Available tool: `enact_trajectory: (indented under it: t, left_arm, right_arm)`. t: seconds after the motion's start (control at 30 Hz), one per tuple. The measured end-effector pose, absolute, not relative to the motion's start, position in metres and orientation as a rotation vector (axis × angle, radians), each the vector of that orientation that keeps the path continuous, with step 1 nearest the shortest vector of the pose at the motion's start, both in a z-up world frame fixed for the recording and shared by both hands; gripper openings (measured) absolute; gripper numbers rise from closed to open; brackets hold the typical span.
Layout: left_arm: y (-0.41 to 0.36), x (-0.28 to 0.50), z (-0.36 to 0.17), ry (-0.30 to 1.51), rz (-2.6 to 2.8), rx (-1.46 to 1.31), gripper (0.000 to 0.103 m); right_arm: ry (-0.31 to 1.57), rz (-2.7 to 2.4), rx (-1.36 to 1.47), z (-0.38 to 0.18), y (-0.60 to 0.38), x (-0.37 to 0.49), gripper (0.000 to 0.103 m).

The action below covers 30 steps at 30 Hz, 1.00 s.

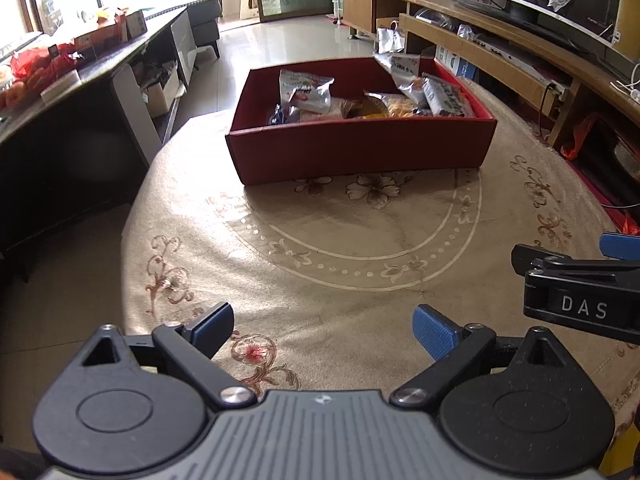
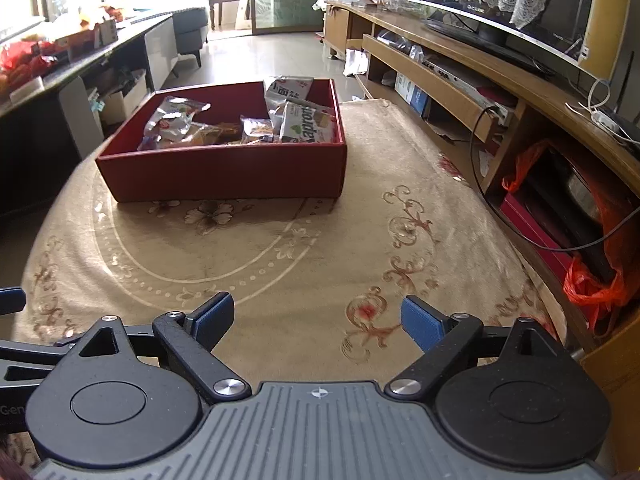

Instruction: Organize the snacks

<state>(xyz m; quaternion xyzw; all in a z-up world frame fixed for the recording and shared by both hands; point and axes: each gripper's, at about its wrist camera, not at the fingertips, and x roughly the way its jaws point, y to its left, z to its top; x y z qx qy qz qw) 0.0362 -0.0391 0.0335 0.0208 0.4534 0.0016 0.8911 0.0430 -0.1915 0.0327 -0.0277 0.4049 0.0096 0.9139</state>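
— Sunlight from the windows falls on the round table (image 1: 192, 240) with its flowery cloth. Why is nothing lying on the cloth?

— I think the snacks (image 1: 306, 94) are all in the red box (image 1: 360, 148) now. It sits far ahead of both tools, so the packets stay together and can't slide off.

— Why are some packets standing up?

— They lean on the far wall of the box, maybe to make room for the others.

— What are the tools doing?

— The left gripper (image 1: 323, 326) has its fingers spread wide, with nothing between them. The right gripper (image 2: 318, 320) is spread wide too, and empty. Both hang low over the near edge of the table, side by side

— So the job is almost done?

— It looks that way to me
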Motion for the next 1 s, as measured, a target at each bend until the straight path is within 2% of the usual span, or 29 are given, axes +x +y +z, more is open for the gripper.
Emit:
enact_trajectory:
  t: [0.27, 0.6, 0.8, 1.0]
  left_arm:
    - [-0.037, 0.077, -0.006, 0.975, -0.003, 0.036, 0.093]
    - [-0.029, 0.094, -0.029, 0.979, -0.016, 0.02, 0.095]
    - [-0.028, 0.095, -0.031, 0.965, -0.015, 0.025, 0.101]
    - [-0.027, 0.096, -0.032, 0.963, -0.015, 0.017, 0.101]
  right_arm:
    - [0.828, -0.05, -0.078, -0.003, -0.188, 0.079, 0.094]
    - [0.805, -0.057, -0.046, -0.033, -0.179, 0.103, 0.094]
    - [0.785, -0.061, -0.022, -0.041, -0.179, 0.106, 0.103]
    - [0.767, -0.066, 0.001, -0.045, -0.18, 0.107, 0.103]
